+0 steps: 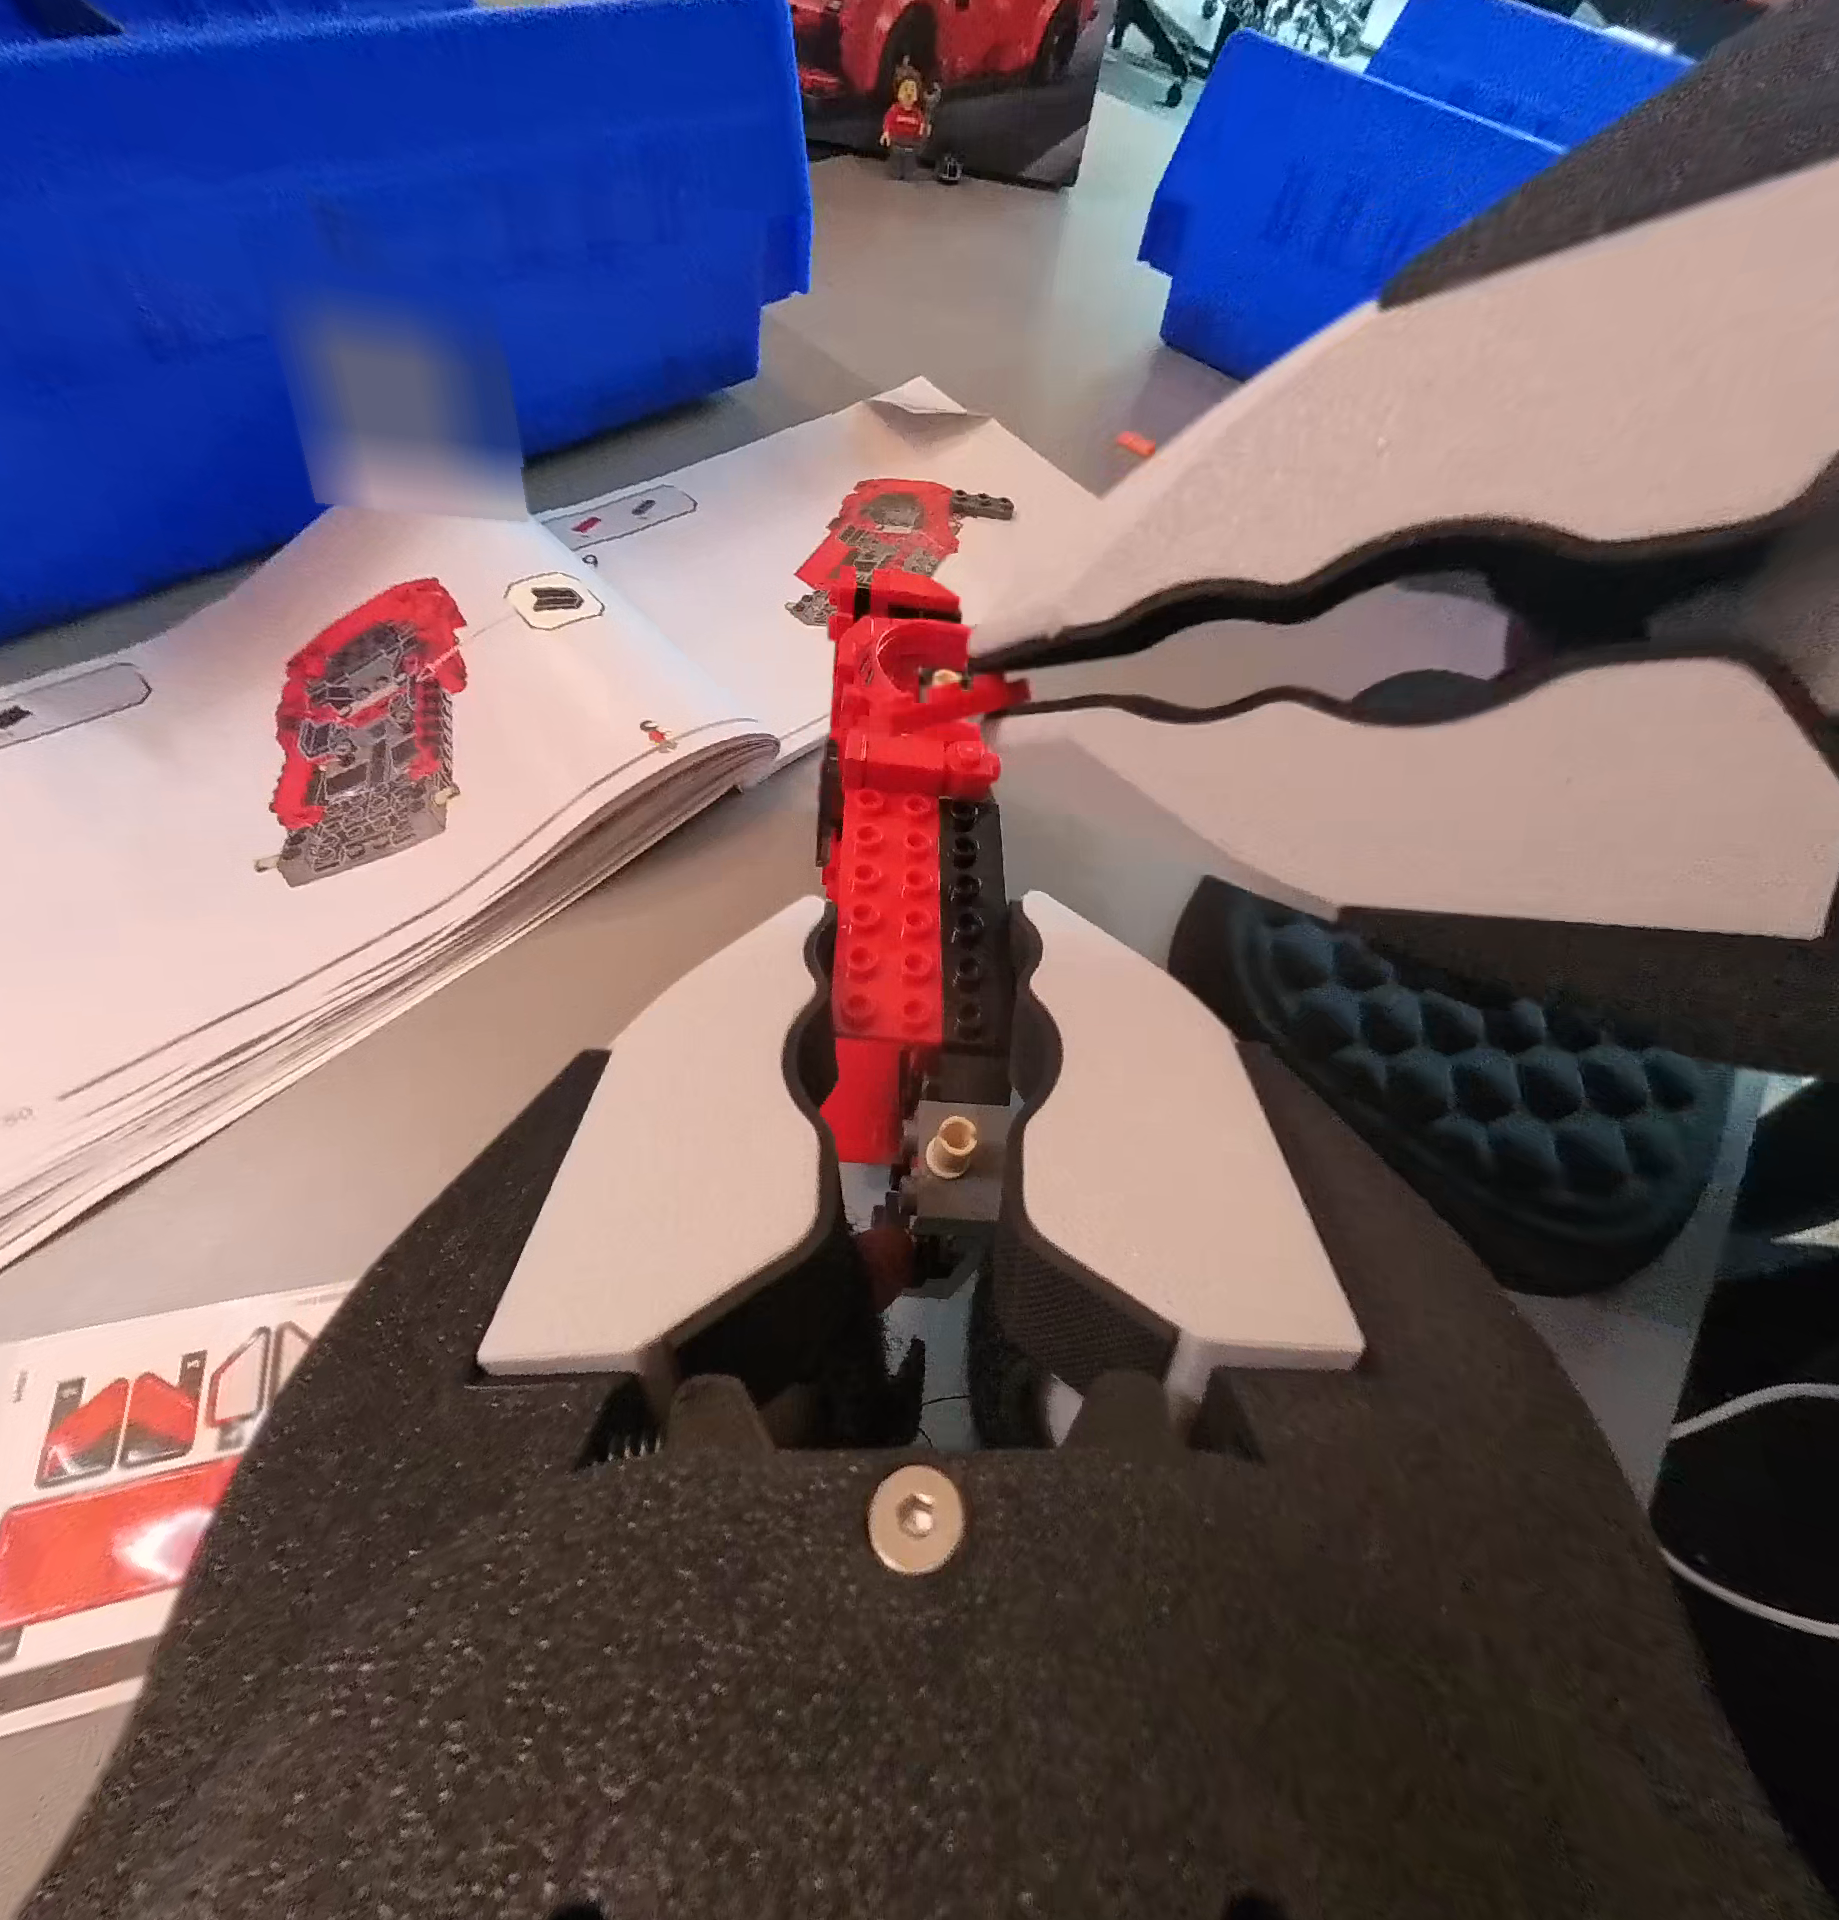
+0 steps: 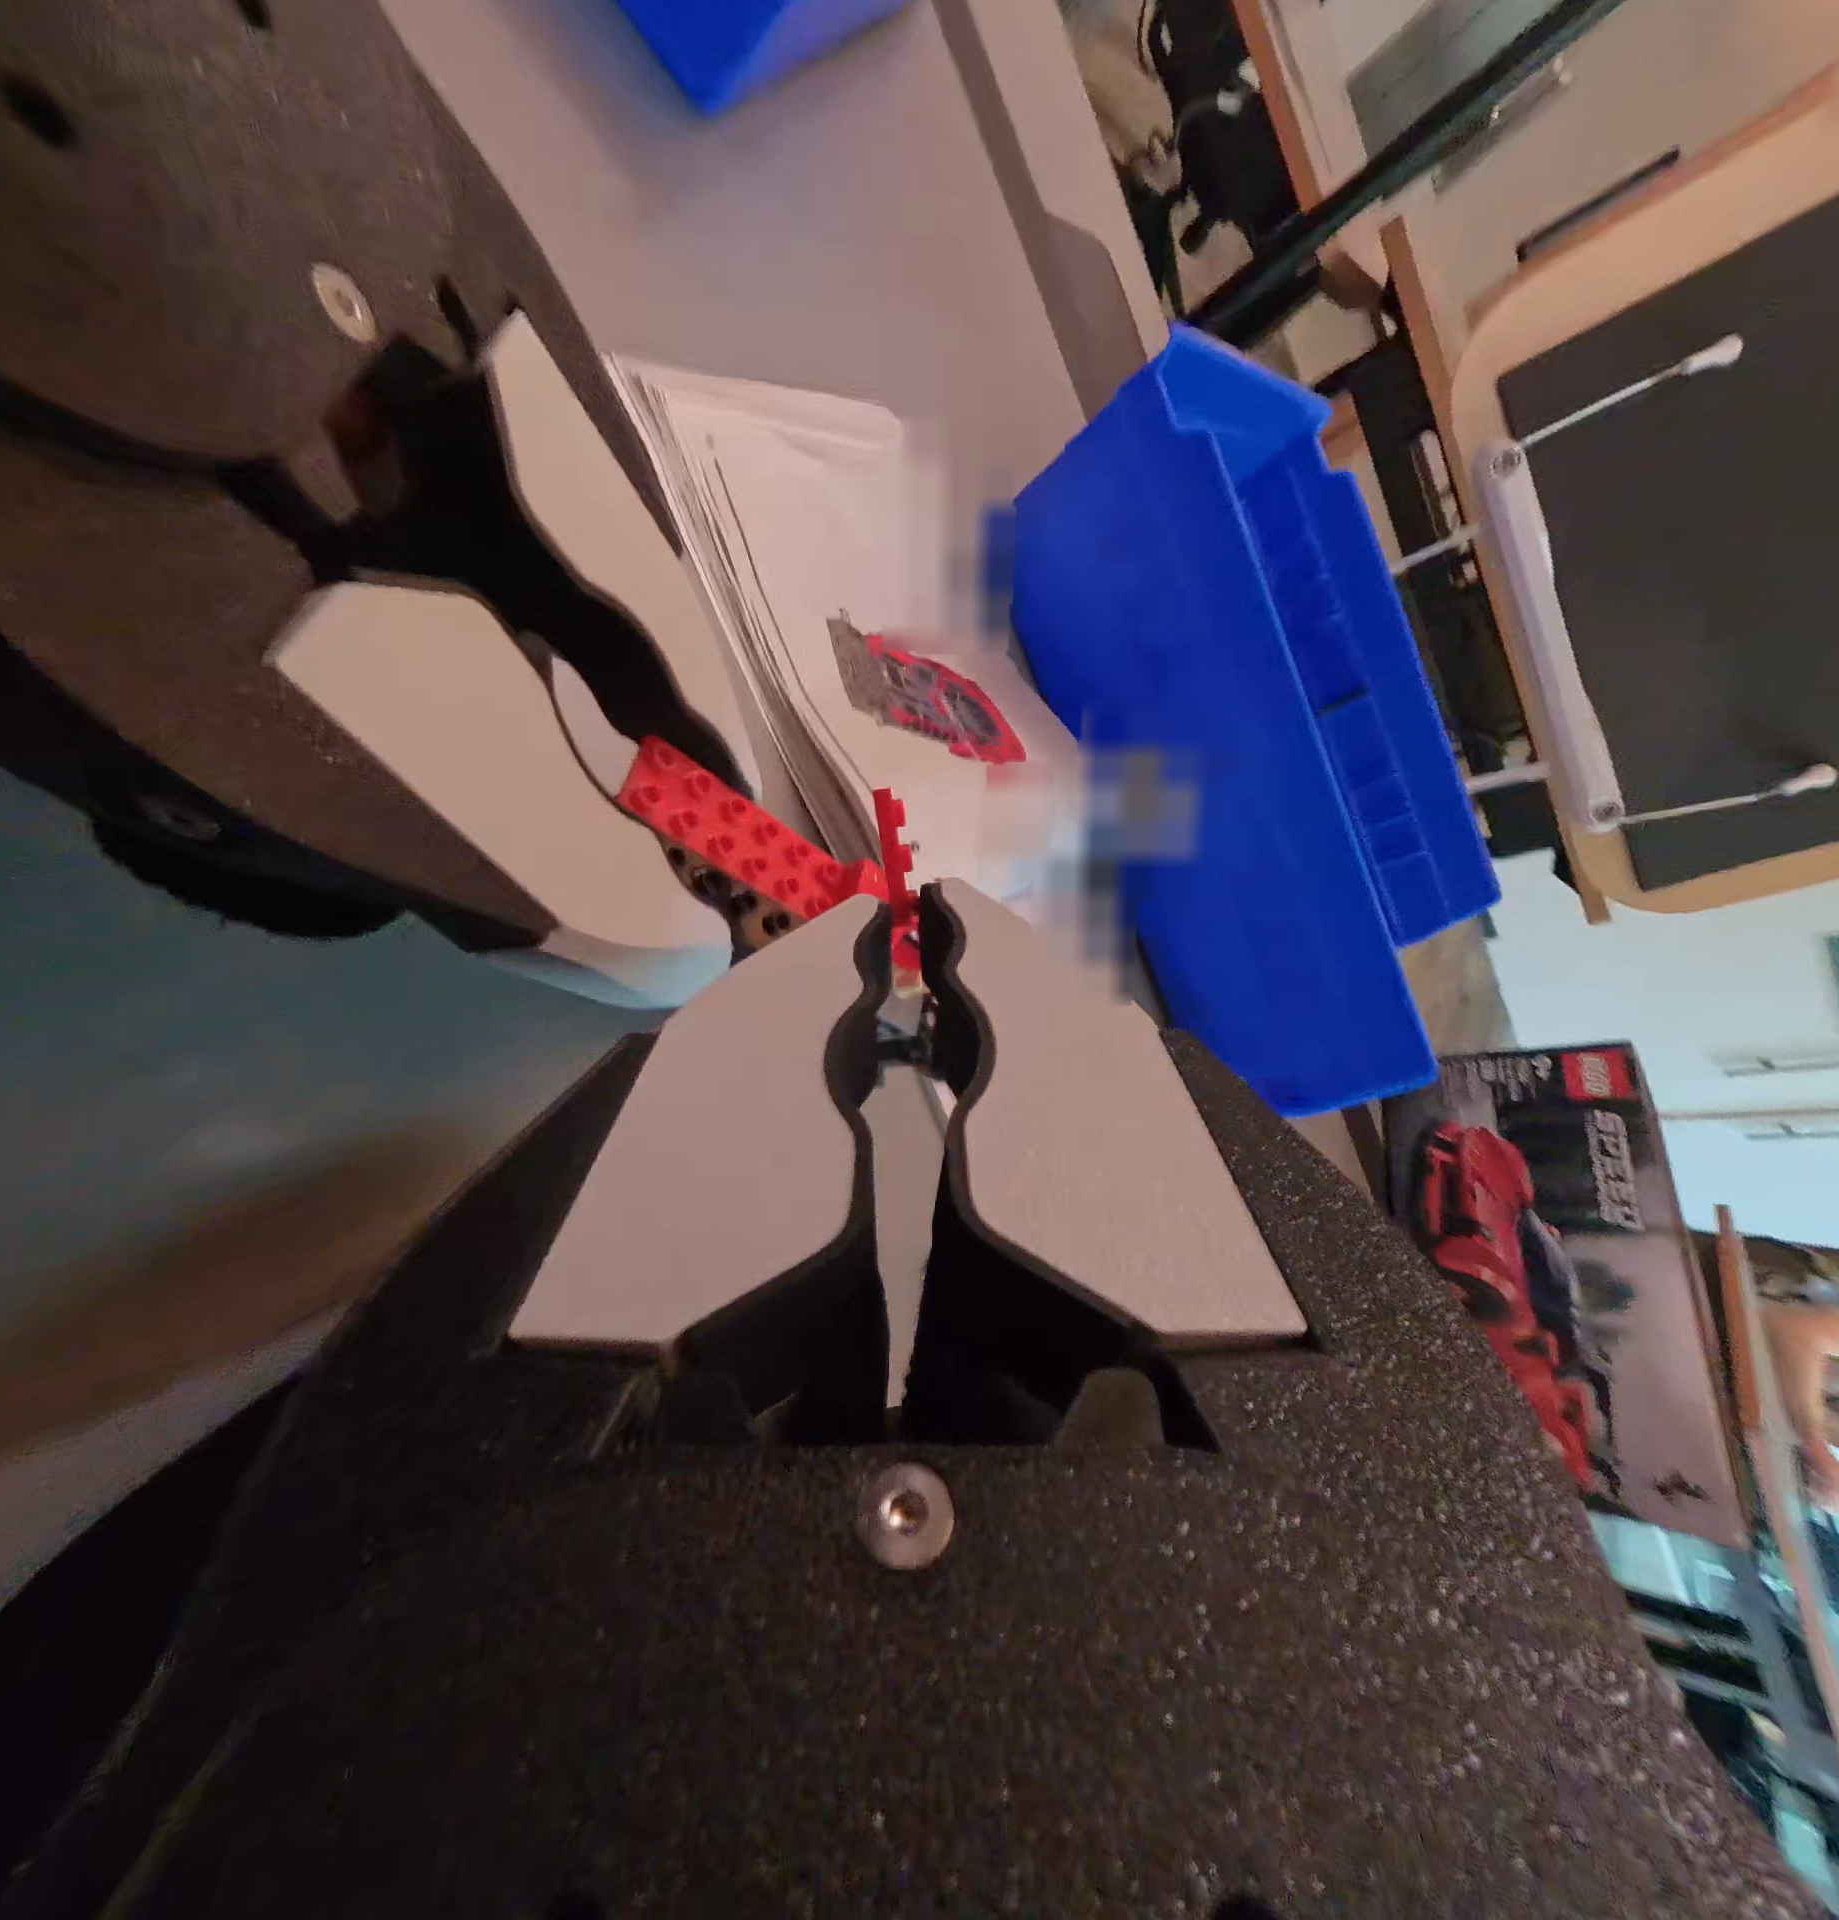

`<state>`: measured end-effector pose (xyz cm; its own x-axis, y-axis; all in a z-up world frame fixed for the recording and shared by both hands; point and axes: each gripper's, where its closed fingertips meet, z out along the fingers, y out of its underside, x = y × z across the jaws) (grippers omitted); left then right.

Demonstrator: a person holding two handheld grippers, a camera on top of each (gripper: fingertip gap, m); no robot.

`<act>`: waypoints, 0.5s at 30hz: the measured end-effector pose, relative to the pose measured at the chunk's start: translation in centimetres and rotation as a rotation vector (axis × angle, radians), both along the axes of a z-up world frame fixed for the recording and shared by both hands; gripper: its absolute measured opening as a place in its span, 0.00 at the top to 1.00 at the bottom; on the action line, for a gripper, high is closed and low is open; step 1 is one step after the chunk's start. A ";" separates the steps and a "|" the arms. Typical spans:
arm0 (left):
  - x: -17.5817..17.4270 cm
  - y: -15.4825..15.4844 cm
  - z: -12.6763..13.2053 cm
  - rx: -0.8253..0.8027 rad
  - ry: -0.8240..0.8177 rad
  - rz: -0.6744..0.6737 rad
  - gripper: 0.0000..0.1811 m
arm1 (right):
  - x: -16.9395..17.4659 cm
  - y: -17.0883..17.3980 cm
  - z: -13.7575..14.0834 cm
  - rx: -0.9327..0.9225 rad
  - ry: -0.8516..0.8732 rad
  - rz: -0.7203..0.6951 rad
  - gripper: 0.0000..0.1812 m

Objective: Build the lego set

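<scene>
Left wrist view: your left gripper [image 1: 920, 935] is closed on the car body [image 1: 910, 914], a red and black lego assembly held on its side above the table [image 1: 946, 281]. The jaws press on both flanks of it, and the studded red plate faces the camera. A tan pin [image 1: 954, 1141] sticks out of a grey block at the near end, between the fingers.

Your right gripper [image 1: 982, 681] comes in from the right, w/ its jaws almost together. The tips pinch a small red piece [image 1: 982, 694] at the far end of the car body. I cannot tell if this piece is already seated or only touching.

Right wrist view: your right gripper [image 2: 902, 925] shows only a thin gap, and the small red piece [image 2: 904, 940] sits between the tips. The left gripper [image 2: 624, 717] is at upper left, w/ the car body [image 2: 743, 831] in it.

On the table, the instruction booklet [image 1: 354, 790] lies open behind the grippers, approx. in the middle. A sticker sheet [image 1: 94, 1455] lies near the left edge. Blue bins [image 1: 375, 208] stand at the back, and the set box [image 2: 1538, 1226] stands near them.
</scene>
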<state>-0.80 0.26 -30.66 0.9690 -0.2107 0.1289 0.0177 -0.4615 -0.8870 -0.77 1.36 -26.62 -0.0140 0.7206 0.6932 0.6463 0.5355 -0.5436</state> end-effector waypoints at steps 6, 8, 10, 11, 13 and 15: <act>0.2 -0.2 0.0 0.001 -0.004 0.005 0.84 | 1.1 0.1 -0.3 0.012 -0.141 -0.108 0.97; 0.3 -0.3 0.0 0.004 -0.008 0.009 0.84 | 1.3 0.2 -0.9 0.012 -0.196 -0.142 0.97; 0.3 -0.3 0.0 0.008 -0.011 0.013 0.84 | 1.4 0.1 -1.3 0.008 -0.235 -0.164 0.97; 0.3 -0.3 0.0 0.009 -0.009 0.013 0.84 | 1.4 0.1 -1.5 0.009 -0.252 -0.176 0.97; 0.4 -0.4 0.0 0.011 -0.001 0.012 0.84 | 1.4 0.1 -1.5 0.008 -0.274 -0.195 0.97; 0.5 -0.4 0.0 0.014 0.000 0.010 0.84 | 1.3 -0.1 -1.7 0.008 -0.296 -0.202 0.97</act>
<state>-0.35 -0.10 -30.63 0.9710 -0.2031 0.1261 0.0220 -0.4492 -0.8932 0.52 1.27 -28.28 -0.0726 0.7238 0.6862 0.8687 0.3839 -0.3131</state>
